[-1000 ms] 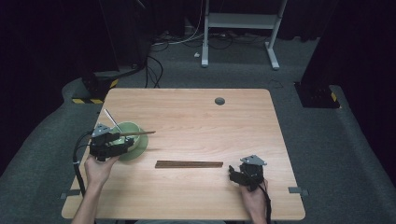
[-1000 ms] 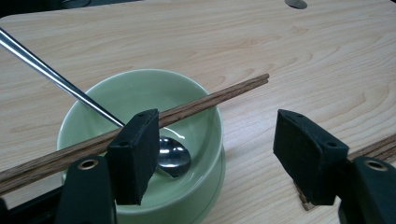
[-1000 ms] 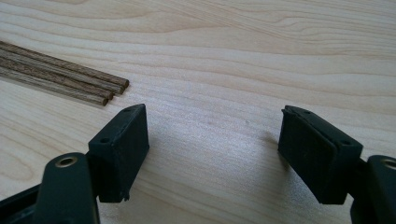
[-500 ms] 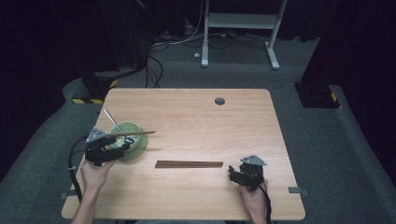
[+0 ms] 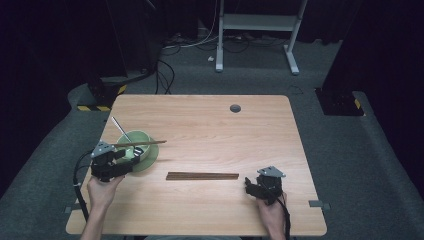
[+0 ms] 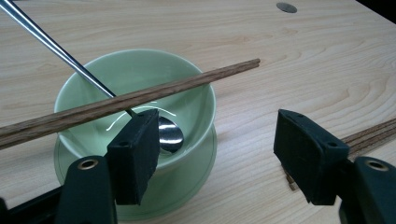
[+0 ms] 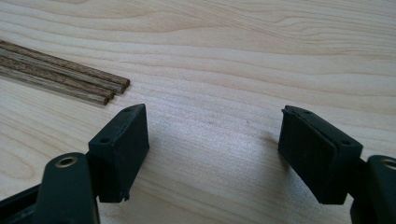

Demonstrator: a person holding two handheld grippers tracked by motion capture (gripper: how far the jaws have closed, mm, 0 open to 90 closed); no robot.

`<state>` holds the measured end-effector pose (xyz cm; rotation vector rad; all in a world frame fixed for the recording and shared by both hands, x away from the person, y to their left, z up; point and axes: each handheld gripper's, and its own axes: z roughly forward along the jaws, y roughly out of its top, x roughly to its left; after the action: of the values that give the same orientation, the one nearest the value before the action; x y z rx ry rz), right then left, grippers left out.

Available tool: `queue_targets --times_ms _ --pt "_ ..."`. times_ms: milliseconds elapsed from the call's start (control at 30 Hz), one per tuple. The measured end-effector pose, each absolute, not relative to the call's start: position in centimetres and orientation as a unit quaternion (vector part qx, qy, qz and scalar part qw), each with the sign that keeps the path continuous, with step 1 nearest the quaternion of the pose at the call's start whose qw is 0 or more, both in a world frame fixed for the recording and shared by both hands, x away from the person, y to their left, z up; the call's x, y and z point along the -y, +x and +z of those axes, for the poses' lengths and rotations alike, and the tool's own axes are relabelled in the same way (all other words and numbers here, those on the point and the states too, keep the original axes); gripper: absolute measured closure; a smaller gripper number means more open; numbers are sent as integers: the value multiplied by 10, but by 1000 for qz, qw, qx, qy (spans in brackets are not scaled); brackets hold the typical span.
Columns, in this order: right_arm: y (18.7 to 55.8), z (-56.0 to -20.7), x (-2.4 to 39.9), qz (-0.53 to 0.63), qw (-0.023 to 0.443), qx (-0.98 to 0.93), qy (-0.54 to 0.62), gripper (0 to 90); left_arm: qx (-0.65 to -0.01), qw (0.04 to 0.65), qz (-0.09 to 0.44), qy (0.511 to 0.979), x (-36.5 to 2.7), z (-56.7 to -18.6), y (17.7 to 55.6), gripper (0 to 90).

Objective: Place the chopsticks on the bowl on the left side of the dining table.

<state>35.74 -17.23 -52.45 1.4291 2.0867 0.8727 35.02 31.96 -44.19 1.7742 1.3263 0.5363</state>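
A pale green bowl [image 5: 142, 152] on a matching saucer stands at the table's left. A metal spoon [image 6: 169, 135] rests inside it, handle leaning out to the far left. A pair of brown chopsticks [image 6: 140, 97] lies across the bowl's rim. My left gripper [image 5: 122, 159] is open just at the bowl's near-left side, its left jaw close to the bowl wall [image 6: 196, 116], nothing between its jaws. More chopsticks [image 5: 202, 176] lie flat mid-table. My right gripper [image 5: 252, 186] sits open on the table just past their right ends [image 7: 109, 88], holding nothing.
A wooden table [image 5: 215, 125] with a grey cable grommet [image 5: 235, 108] near its far edge. Dark carpet, cables and a white frame lie beyond the table. The table's far half and right side are bare wood.
My left gripper has drawn back a little toward the person, away from the bowl. The chopsticks stay across the rim. The right gripper has not moved.
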Motion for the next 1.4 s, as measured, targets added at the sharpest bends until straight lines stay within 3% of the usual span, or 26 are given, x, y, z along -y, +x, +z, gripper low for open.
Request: queue_targets --times_ms 1400 --pt "357 -525 172 318 231 -759 519 237 -515 438 195 710 -296 -456 336 319"
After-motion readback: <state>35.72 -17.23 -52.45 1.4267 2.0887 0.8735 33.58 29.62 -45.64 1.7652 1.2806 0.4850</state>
